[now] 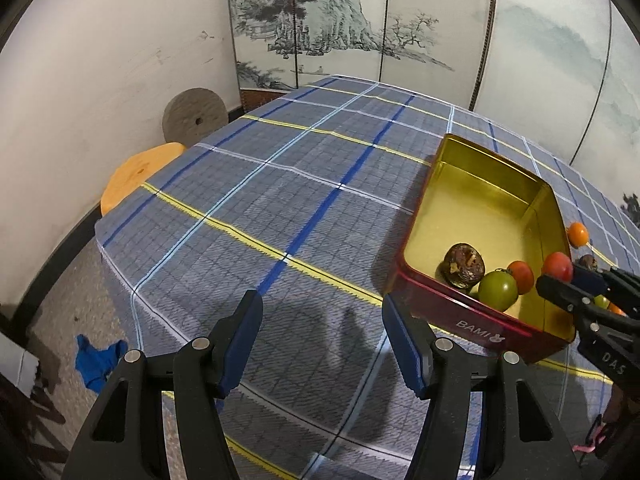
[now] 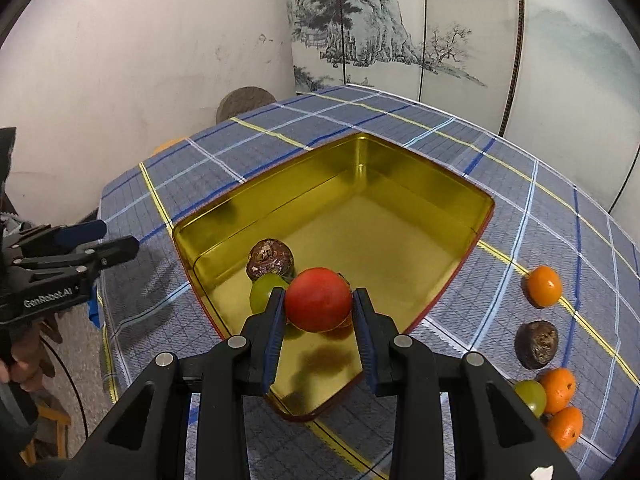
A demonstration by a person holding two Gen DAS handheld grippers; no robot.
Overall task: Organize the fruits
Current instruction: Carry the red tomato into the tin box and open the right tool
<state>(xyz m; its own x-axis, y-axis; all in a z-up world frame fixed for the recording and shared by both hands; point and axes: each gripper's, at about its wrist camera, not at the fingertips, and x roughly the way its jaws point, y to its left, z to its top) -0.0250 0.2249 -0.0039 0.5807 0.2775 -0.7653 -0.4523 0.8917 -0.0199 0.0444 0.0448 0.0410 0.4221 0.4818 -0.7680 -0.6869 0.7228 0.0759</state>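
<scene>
A gold-lined red tin (image 2: 400,184) sits on the plaid tablecloth; it also shows in the left wrist view (image 1: 472,312). My right gripper (image 2: 319,300) is shut on a red tomato (image 2: 318,299) and holds it over the tin's near corner. In the tin lie a brown wrinkled fruit (image 2: 270,258) and a green tomato (image 2: 264,290). From the left wrist view the tin holds the brown fruit (image 1: 464,266), the green tomato (image 1: 498,288) and a red tomato (image 1: 522,276). My left gripper (image 1: 322,344) is open and empty over the cloth, left of the tin.
Right of the tin on the cloth lie an orange (image 2: 543,286), a brown fruit (image 2: 536,344), a green tomato (image 2: 530,396) and two more oranges (image 2: 558,390). An orange stool (image 1: 136,172) and a grey disc (image 1: 194,114) stand past the table's left edge.
</scene>
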